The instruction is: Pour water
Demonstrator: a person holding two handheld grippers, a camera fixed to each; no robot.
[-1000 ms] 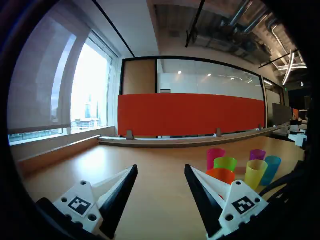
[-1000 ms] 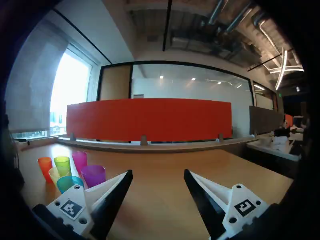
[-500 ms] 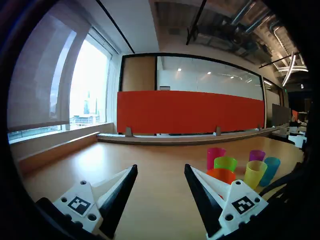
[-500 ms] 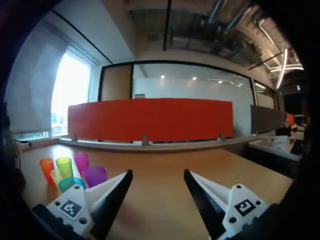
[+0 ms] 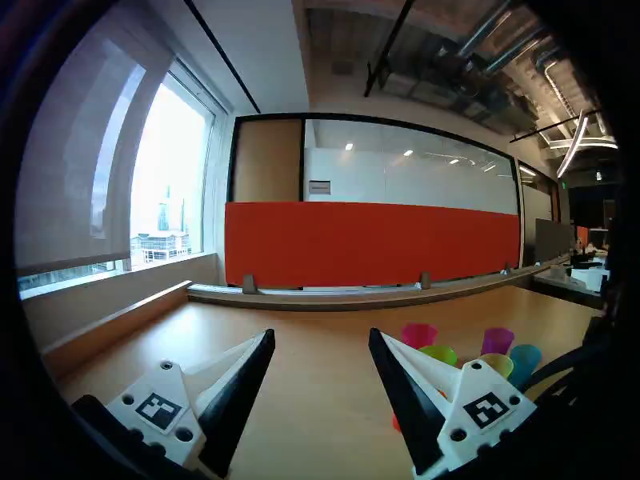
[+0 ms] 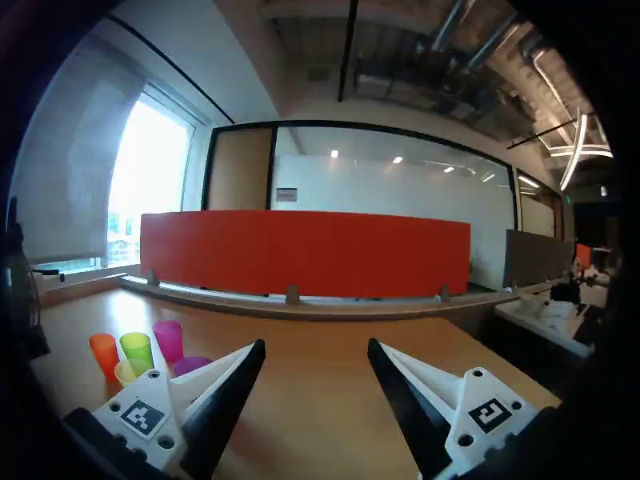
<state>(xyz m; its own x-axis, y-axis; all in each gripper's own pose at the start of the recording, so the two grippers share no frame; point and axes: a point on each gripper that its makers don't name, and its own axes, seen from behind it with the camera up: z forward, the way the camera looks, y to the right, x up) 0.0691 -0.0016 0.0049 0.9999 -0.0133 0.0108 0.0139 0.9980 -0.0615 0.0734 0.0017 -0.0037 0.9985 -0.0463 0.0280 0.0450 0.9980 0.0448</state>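
Note:
A cluster of coloured plastic cups stands on the wooden table (image 5: 320,416). In the left gripper view, to the right of my open left gripper (image 5: 320,336), I see the pink cup (image 5: 418,334), green cup (image 5: 438,354), purple cup (image 5: 497,339), yellow cup (image 5: 496,365) and teal cup (image 5: 526,362). An orange cup (image 5: 394,421) peeks from behind the right finger. In the right gripper view the orange cup (image 6: 104,354), green cup (image 6: 137,350), pink cup (image 6: 168,339) and purple cup (image 6: 192,365) stand left of my open right gripper (image 6: 316,346). Both grippers hold nothing.
A red partition (image 5: 368,244) runs along the table's far edge on a raised ledge (image 6: 320,304). A window (image 5: 164,200) and a low sill lie to the left. More desks with clutter (image 6: 552,308) stand at the far right.
Both views have tipped upward: the cups sit lower in each frame. The fingers now cover more of the cups, including the teal one in the right gripper view. Both grippers stay open.

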